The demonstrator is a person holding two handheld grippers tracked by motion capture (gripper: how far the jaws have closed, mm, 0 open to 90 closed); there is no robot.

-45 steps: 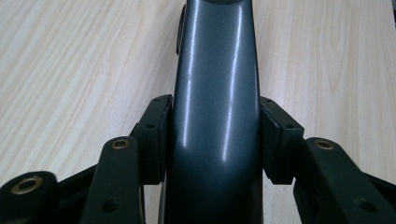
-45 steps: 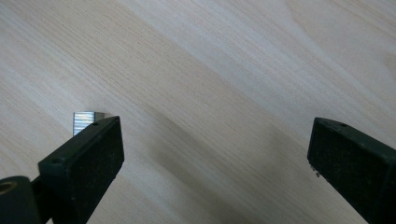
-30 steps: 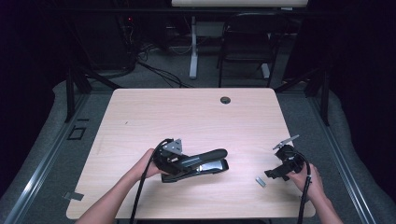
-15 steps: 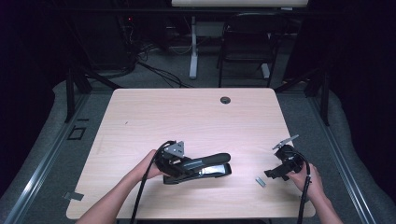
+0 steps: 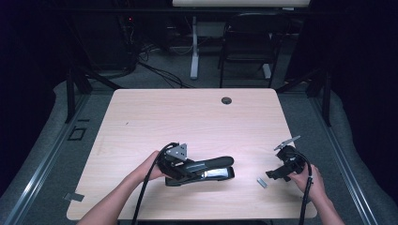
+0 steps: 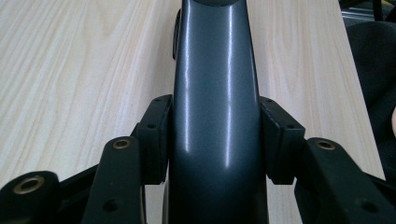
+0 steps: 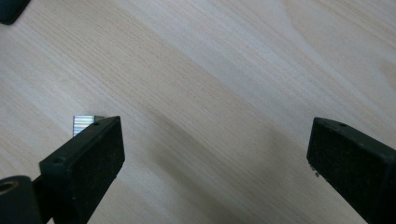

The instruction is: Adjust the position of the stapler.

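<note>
A black stapler with a shiny metal underside lies on the wooden table near its front edge, nose pointing right. My left gripper is shut on its rear part. In the left gripper view both pads press the sides of the dark stapler body. To the right, my right gripper stands open just above the table. A small strip of staples lies to its left. In the right gripper view the staples peek from behind the left pad, outside the wide gap.
A round cable grommet sits at the table's far edge. A chair and a desk leg stand behind the table, with cables on the floor. The table's right edge runs close to the right hand.
</note>
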